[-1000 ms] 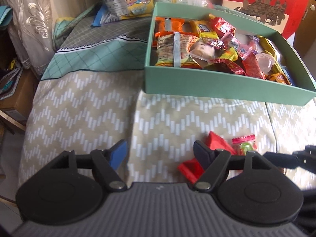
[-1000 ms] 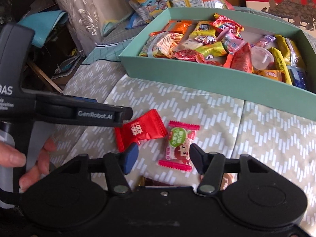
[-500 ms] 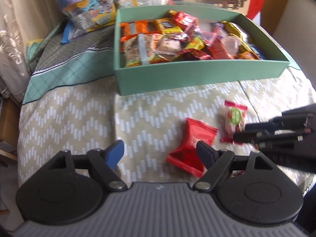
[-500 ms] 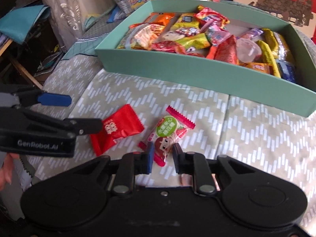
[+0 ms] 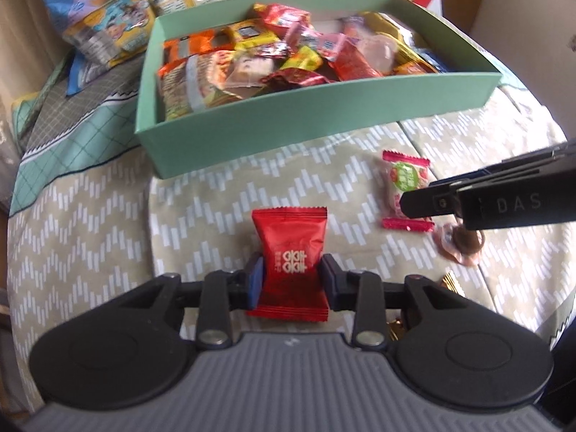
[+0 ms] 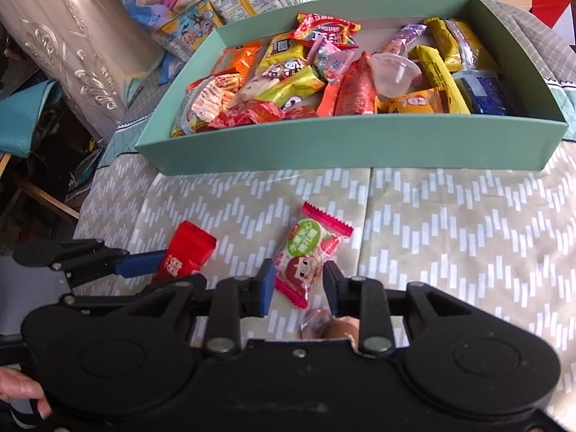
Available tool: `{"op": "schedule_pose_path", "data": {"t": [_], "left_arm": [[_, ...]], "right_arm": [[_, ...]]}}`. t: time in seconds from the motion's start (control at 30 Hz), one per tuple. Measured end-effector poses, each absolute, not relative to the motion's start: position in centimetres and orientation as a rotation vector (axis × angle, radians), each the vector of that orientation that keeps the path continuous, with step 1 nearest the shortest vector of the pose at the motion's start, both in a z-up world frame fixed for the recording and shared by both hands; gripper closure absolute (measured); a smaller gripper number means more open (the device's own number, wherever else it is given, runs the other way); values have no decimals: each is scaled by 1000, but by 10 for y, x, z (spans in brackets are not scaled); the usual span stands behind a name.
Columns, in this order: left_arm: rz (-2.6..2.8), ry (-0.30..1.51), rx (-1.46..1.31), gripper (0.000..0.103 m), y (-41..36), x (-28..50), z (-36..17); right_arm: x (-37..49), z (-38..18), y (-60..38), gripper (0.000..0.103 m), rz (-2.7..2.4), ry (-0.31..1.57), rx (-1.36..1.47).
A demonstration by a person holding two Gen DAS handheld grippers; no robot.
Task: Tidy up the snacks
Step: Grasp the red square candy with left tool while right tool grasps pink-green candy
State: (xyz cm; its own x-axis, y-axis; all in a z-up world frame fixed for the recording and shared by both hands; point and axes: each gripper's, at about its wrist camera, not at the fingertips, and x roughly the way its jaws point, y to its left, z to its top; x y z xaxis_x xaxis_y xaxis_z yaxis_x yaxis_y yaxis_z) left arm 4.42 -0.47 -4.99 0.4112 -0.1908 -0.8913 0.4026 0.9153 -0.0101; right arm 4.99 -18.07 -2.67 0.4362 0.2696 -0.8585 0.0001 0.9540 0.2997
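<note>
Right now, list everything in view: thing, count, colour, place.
red snack packet: one, red with white print, on the cloth between the left pads.
strawberry candy: one, pink ends, green label, on the cloth between the right pads.
brown wrapped sweet: one, brown in clear wrap, on the cloth right of the candy.
snack box: one, mint green, behind the loose packets, full of mixed wrappers.
cartoon snack bags: several, multicoloured, behind the box's left end.
chevron cloth: one, beige and white, under everything.
left hand-held gripper: black with blue pads, closed against the red packet's sides.
right hand-held gripper: black with blue pads, open, straddling the candy's lower end.
</note>
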Motion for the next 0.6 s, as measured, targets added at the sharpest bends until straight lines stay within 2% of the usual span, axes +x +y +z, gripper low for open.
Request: {"op": "schedule_pose_path", "data": {"t": [0.27, 0.3, 0.43, 0.6], "left_arm": [[-330, 1103, 150, 67, 11, 52, -53], [-328, 1099, 154, 67, 10, 52, -54], [-315, 1093, 136, 70, 7, 52, -51], [-347, 1077, 88, 71, 7, 53, -36]], "right_arm": [[56, -35, -148, 74, 153, 1047, 88], [55, -35, -146, 77, 159, 1043, 71], [55, -28, -153, 82, 176, 1051, 109], [45, -12, -175, 84, 187, 1027, 173]]}}
